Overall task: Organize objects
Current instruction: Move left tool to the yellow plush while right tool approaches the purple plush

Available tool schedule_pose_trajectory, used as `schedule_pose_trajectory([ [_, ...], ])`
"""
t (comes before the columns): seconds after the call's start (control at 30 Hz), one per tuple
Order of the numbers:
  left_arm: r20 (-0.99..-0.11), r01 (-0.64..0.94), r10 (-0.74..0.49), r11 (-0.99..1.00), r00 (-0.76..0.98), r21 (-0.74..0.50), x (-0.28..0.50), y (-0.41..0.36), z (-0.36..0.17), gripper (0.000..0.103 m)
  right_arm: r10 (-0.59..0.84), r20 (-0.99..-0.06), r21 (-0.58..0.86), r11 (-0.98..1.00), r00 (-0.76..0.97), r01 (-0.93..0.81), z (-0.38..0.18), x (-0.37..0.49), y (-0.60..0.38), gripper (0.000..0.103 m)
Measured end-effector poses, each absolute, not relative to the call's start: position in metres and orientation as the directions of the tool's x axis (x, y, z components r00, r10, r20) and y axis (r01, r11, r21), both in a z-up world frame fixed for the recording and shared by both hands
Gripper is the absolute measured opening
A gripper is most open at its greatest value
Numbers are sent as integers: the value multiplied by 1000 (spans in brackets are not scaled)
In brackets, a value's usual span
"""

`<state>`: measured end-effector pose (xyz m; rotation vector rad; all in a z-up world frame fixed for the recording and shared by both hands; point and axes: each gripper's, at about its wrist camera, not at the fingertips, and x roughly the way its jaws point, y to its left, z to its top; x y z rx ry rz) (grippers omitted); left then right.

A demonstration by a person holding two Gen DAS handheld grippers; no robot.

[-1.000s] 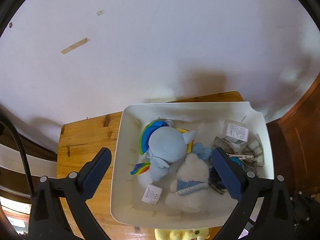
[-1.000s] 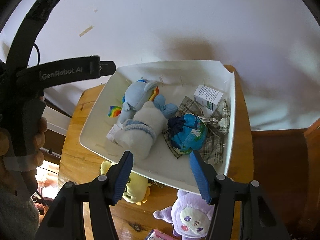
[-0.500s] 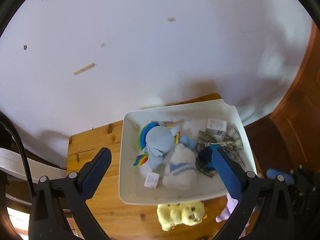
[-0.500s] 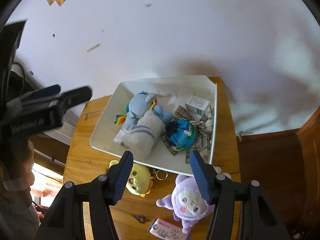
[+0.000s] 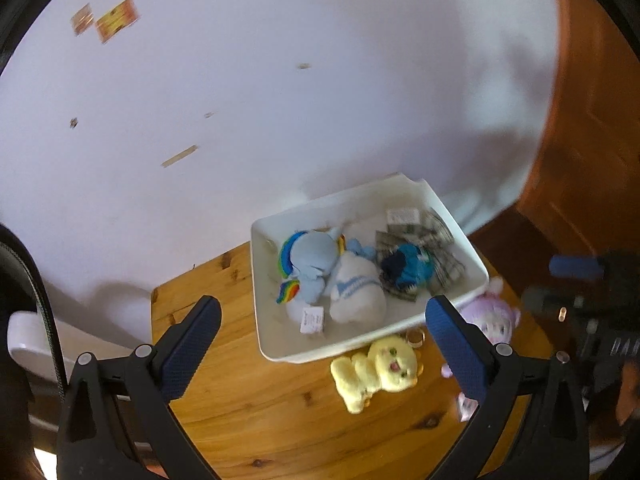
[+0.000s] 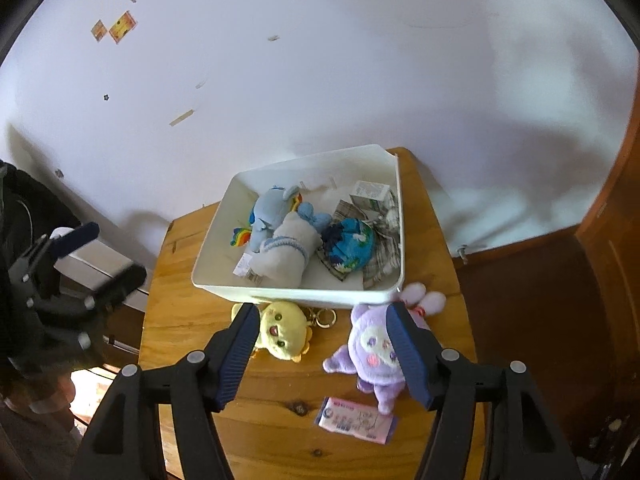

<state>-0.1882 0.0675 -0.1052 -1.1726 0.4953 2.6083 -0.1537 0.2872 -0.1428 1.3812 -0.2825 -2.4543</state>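
A white bin point(image 6: 304, 294) point(image 5: 268, 280) stands on a small wooden table point(image 6: 192, 320) against the wall. It holds a blue rainbow-maned plush point(image 6: 270, 210), a white plush with blue trim point(image 6: 286, 250), a blue ball-like plush point(image 6: 348, 250), plaid cloth point(image 6: 384, 260) and a small carton point(image 6: 370, 192). A yellow plush point(image 6: 284, 332) point(image 5: 376, 372) and a purple plush point(image 6: 374, 350) point(image 5: 490, 316) lie on the table in front of the bin. A pink tissue pack point(image 6: 356, 424) lies nearer. My right gripper point(image 6: 322, 314) is open and empty above them. My left gripper point(image 5: 320, 312) is open and empty, held back from the bin.
A white wall point(image 6: 320, 80) with stickers rises behind the table. A brown wooden door point(image 6: 612, 240) stands at the right. A gold key ring point(image 6: 326, 316) lies between the two loose plushes. A white ledge point(image 5: 24, 336) sits left of the table.
Both grippers have pulled back and up from the bin. The bin looks smaller, and the yellow plush, purple plush and tissue pack have come into view.
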Motion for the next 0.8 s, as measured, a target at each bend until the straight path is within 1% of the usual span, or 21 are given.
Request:
schedule_pose_trajectory([
  [0.07,-753,-392,90,-890,-652,233,-178,69,-111,102,-348,-797,315,-937,-494,151,-144,-146,290,70],
  [0.27,-778,-539,162,-804,-608,253,-155,76,-139,102,-326,-814,326,-941,-481,86,-159,-131,303,70],
  [0.4,-788,-624,182,-722,-587,298,-142,84,-160,102,-317,-831,335,-941,-457,44,-176,-126,312,70],
  [0.5,-794,-672,172,-652,-583,352,-136,92,-181,102,-307,-845,332,-943,-439,20,-190,-125,314,70],
  [0.57,-791,-694,148,-592,-594,410,-133,99,-199,102,-302,-856,331,-944,-420,3,-202,-129,316,70],
  [0.67,-793,-716,118,-524,-598,462,-133,105,-223,102,-299,-869,335,-942,-395,-22,-221,-135,319,70],
  [0.8,-805,-731,77,-475,-589,490,-141,111,-253,102,-294,-882,334,-941,-369,-49,-245,-145,324,70],
])
